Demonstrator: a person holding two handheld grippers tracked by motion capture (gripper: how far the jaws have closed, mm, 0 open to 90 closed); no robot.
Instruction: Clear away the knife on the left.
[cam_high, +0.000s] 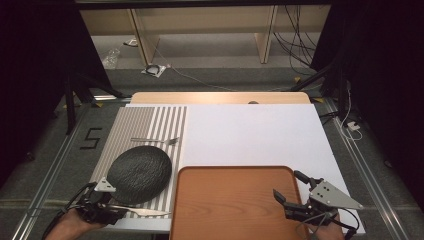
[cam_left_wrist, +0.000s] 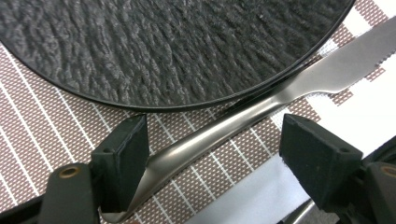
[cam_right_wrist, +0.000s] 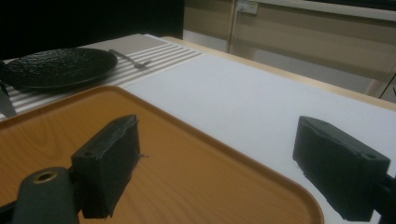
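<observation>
A black textured plate (cam_high: 140, 172) (cam_left_wrist: 177, 46) lies on a striped placemat (cam_high: 150, 120). A fork (cam_high: 155, 140) lies just beyond the plate. A table knife (cam_high: 145, 212) (cam_left_wrist: 327, 70) lies along the plate's near side, blade pointing right. My left gripper (cam_high: 114, 210) (cam_left_wrist: 214, 140) is low over the mat and open, its jaws on either side of the knife's handle. The handle rests against the left pad and is apart from the right one. My right gripper (cam_high: 289, 184) (cam_right_wrist: 217, 140) hangs open and holds nothing over the right edge of a wooden tray (cam_high: 225, 205) (cam_right_wrist: 187, 177).
A white board (cam_high: 255, 135) covers the table from the mat to the right edge. The tray sits at the front centre, beside the mat. Off the table are black stand legs (cam_high: 87, 85), cables (cam_high: 295, 30) and a floor mark "5" (cam_high: 90, 138).
</observation>
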